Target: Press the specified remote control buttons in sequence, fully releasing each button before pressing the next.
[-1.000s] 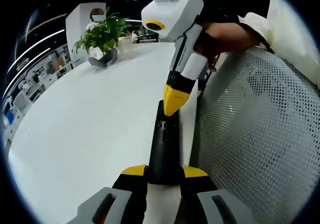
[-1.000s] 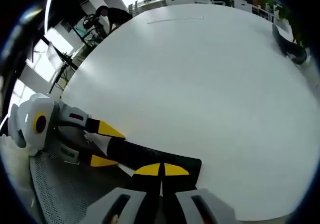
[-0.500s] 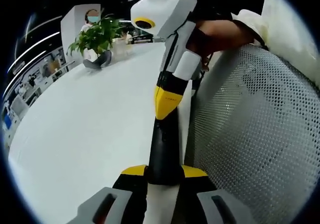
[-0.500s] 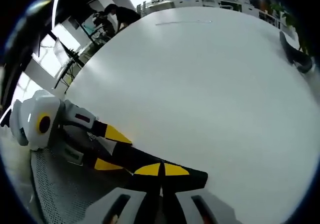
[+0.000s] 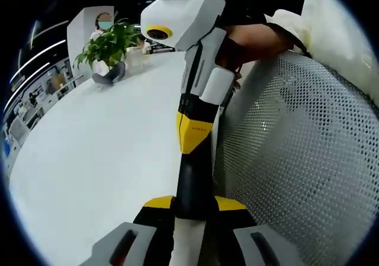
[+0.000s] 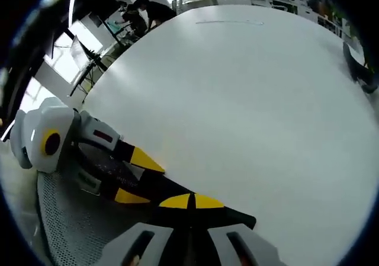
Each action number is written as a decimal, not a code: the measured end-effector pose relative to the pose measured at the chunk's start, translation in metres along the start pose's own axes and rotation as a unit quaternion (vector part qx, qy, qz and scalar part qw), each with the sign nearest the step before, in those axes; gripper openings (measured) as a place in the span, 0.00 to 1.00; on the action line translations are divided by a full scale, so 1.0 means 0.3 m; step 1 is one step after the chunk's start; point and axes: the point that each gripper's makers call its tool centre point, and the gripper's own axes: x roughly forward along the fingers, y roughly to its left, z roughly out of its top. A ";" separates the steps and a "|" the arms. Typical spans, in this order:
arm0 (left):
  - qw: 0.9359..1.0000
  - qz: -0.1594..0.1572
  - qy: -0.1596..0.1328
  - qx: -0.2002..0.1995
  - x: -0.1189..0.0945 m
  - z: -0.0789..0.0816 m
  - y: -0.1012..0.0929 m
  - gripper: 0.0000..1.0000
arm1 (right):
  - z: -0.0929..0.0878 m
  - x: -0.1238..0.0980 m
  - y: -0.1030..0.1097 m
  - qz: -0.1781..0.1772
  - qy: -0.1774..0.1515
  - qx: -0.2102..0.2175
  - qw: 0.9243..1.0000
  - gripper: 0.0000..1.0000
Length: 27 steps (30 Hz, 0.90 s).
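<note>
1. Since a second ago, the right gripper (image 5: 193,133) has slid nearer along the remote control (image 5: 194,186) in the left gripper view; its yellow tips sat around 12 o'clock of the remote's far end and now cover more of the black face, closer to the holding jaws.
2. Left gripper (image 5: 194,204) has its jaws closed on the near end of the remote, one yellow tip on each side, holding it out lengthwise toward 12 o'clock.
3. Right gripper's jaws are pressed together, holding nothing, with the joined tips resting on or just above the remote's top face (image 6: 192,202); whether a button is pushed down I cannot tell.
4. In the right gripper view the left gripper (image 6: 137,177) comes in from 9 o'clock, gripping the remote's end.
5. Judged from this, the tip is moving to another button in the sequence.
6. Beyond lie the white counter (image 5: 95,159), a mesh chair back (image 5: 296,159) at 3 o'clock, and a potted plant (image 5: 109,47) near 11 o'clock.
</note>
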 end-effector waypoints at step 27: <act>1.000 0.007 0.003 0.009 0.006 0.003 0.000 0.24 | 0.000 0.005 -0.001 -0.015 -0.004 -0.016 1.000 0.00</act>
